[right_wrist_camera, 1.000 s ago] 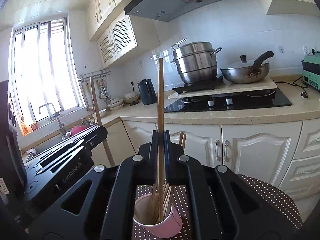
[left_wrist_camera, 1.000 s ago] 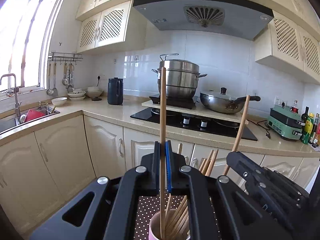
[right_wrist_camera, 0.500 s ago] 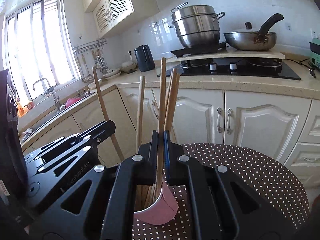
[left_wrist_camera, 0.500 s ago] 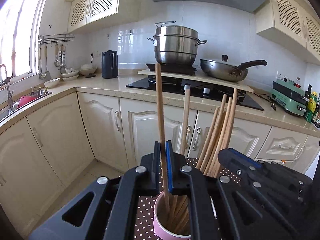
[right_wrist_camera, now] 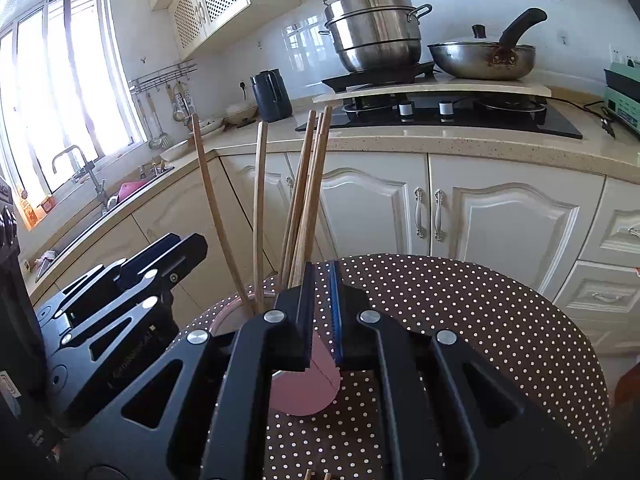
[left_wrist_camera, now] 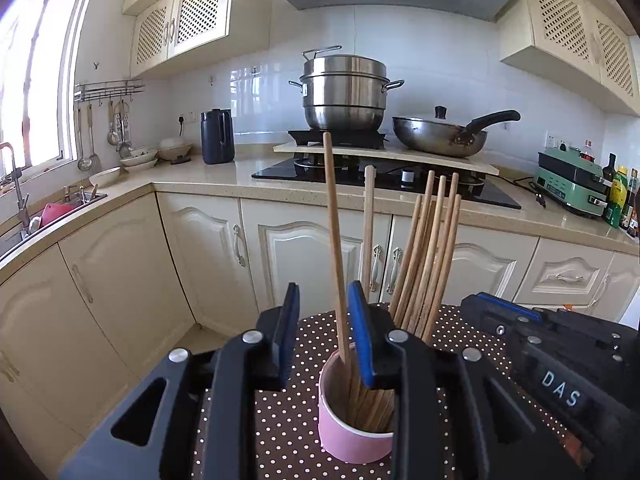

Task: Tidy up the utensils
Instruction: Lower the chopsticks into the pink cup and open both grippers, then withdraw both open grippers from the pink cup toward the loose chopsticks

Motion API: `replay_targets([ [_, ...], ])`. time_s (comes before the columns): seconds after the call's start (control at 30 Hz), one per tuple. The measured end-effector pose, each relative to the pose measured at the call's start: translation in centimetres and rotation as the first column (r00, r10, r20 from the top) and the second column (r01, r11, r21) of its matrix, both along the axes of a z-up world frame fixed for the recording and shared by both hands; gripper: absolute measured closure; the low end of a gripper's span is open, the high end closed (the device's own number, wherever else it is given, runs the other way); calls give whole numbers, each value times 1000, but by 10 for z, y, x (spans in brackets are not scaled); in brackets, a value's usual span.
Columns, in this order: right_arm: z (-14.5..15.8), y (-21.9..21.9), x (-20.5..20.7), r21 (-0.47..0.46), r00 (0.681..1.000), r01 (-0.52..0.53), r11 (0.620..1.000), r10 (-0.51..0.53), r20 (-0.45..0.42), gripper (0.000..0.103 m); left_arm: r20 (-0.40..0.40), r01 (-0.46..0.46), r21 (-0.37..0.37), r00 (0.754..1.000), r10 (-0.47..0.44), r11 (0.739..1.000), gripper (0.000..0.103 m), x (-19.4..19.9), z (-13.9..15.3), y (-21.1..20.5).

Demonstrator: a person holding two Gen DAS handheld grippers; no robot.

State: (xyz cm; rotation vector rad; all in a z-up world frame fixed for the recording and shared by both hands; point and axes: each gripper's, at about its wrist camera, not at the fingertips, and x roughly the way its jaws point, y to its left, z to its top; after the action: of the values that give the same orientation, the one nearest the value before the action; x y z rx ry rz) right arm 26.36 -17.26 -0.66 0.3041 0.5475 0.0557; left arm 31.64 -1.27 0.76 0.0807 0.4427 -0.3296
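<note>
1. Left wrist view: the left gripper (left_wrist_camera: 323,334) stands wide, its jaws straddling one upright chopstick (left_wrist_camera: 335,248) without clamping it.
2. Just below, that chopstick's tip sits inside the pink cup (left_wrist_camera: 354,432) on the dotted tablecloth (left_wrist_camera: 280,420); its long axis runs nearly vertical.
3. Right wrist view: the right gripper (right_wrist_camera: 322,314) is narrowly parted and empty, just beside the cup, so the left is nearer.
4. More loose chopsticks (right_wrist_camera: 316,476) appear to lie at the bottom edge.
</note>
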Motion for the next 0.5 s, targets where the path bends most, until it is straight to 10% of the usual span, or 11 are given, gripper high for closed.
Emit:
replay_targets([
  [0.13,3,-1,-11,-6,1000,27,1000,-27,0,75,4,2,3,1000,-2,1000,75,-14,3,4],
  [0.2,8,0,-19,-16,999,41,999,-41,19,42,9,3,4,1000,-3,1000,74,-21,4,5],
  [0.5,30,8,-58,-49,996,62,997,-59,64,34,36,-3,-7,999,3,1000,68,-57,18,15],
])
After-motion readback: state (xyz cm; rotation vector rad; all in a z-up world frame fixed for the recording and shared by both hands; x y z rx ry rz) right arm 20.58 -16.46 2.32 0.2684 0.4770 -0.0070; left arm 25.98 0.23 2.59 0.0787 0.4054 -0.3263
